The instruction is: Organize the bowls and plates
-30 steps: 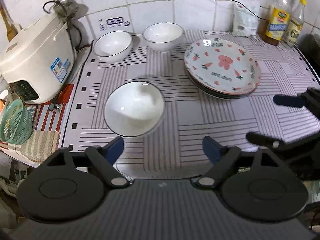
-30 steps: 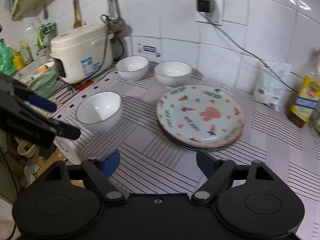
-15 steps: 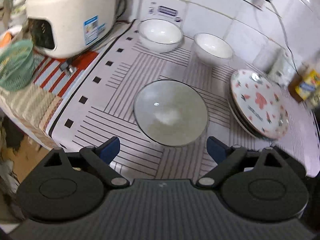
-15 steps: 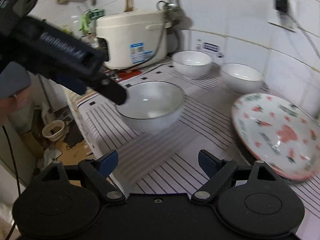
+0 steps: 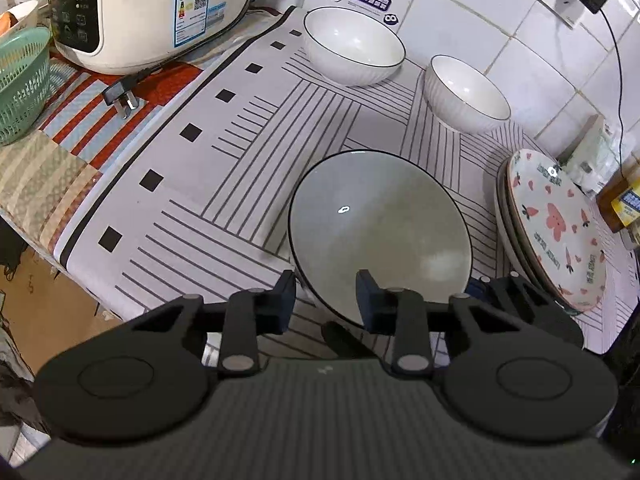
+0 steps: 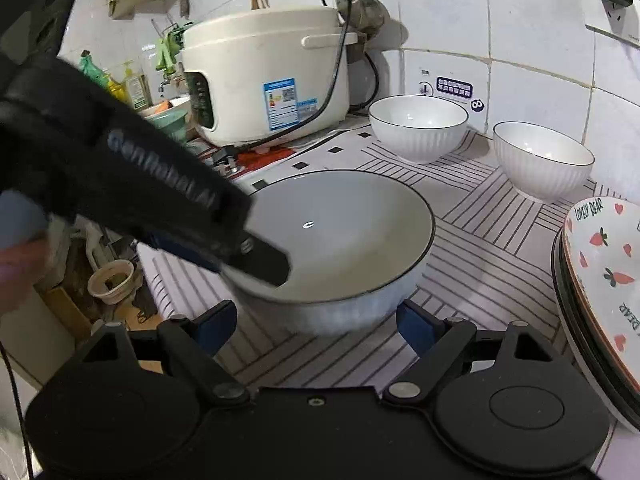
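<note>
On the striped mat (image 5: 224, 184), the large bowl (image 5: 380, 232) is set nearest the front edge. Two smaller bowls (image 5: 354, 50) (image 5: 466, 96) are placed behind it, side by side against the tiled wall. A stack of plates (image 5: 556, 228) is found to its right, a rice cooker (image 5: 132, 8) at the back left.

The counter (image 5: 24, 184) carries a striped cloth (image 5: 240, 184). On the cloth stand three white bowls: a large bowl (image 5: 380, 232) near the front edge and two smaller bowls (image 5: 354, 52) by the wall. A stack of patterned plates (image 5: 556, 228) sits beside them. A rice cooker (image 5: 140, 8) stands at the left.
</note>
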### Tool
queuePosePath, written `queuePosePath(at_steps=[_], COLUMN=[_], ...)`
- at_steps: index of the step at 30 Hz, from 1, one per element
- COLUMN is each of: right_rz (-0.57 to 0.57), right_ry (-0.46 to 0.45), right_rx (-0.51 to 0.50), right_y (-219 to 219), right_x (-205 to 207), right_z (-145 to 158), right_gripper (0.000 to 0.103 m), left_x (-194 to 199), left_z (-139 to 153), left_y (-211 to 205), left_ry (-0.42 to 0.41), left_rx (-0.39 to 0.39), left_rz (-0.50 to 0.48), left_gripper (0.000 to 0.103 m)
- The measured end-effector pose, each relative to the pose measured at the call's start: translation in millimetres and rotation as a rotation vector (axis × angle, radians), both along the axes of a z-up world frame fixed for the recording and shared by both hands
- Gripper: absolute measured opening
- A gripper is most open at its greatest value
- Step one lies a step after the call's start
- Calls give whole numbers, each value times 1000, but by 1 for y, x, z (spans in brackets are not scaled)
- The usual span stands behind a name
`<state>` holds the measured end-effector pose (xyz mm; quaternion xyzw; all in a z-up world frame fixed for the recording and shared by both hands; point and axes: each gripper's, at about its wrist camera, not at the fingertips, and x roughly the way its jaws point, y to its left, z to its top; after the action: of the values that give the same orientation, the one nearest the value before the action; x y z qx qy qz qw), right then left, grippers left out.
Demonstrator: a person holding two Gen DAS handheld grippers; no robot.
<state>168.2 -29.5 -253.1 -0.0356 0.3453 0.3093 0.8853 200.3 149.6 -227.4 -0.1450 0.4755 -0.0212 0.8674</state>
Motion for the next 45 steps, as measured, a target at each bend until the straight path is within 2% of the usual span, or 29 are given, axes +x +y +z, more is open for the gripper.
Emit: queuePosePath(at_steps=[1, 2, 6, 10, 15, 18, 23, 28, 30, 33, 36, 39, 41, 45], right_rz=[1, 8, 22, 9, -16, -39, -83, -128, -128, -133, -141, -116, -106, -119], right_ry=[-1, 0, -28, -40, -63, -84, -75, -81, -94, -93, -65, -107, -107, -71], right_rx=[4, 9, 5, 24, 43, 38, -12, -97, -127, -167, -223, -274, -281, -197], right_y=[-1, -2, -2, -5, -11, -11, -8, 1, 5, 7, 9, 9, 4, -24], right_x=[2, 4, 7, 13, 27, 37, 57, 67, 70, 74, 75, 67, 61, 51], right_z=[-1, -2, -6, -6, 3, 9, 7, 1, -2, -3, -1, 8, 17, 41], right_gripper=[90, 90, 89, 89, 86, 86, 86, 86, 86, 85, 85, 85, 85, 85], left_x=[2, 3, 7, 10, 28, 44, 70, 88, 93, 94, 94, 91, 86, 72], left_z=[0, 0, 3, 11, 28, 30, 20, 11, 8, 10, 13, 20, 28, 48], left_y=[0, 0, -3, -6, -15, -18, -21, -32, -31, -31, -38, -40, -42, -49], left_ry=[3, 5, -2, -57, -76, -63, -40, -9, 6, 11, 28, 28, 24, 0], left_rx=[7, 9, 27, 26, 43, 25, 10, 68, 57, 40, 90, 106, 101, 122], left_rz=[2, -1, -17, -41, -63, -57, -54, -72, -63, -52, -37, -16, -12, -16], left_gripper=[23, 23, 22, 22, 22, 22, 22, 22, 22, 23, 23, 23, 23, 23])
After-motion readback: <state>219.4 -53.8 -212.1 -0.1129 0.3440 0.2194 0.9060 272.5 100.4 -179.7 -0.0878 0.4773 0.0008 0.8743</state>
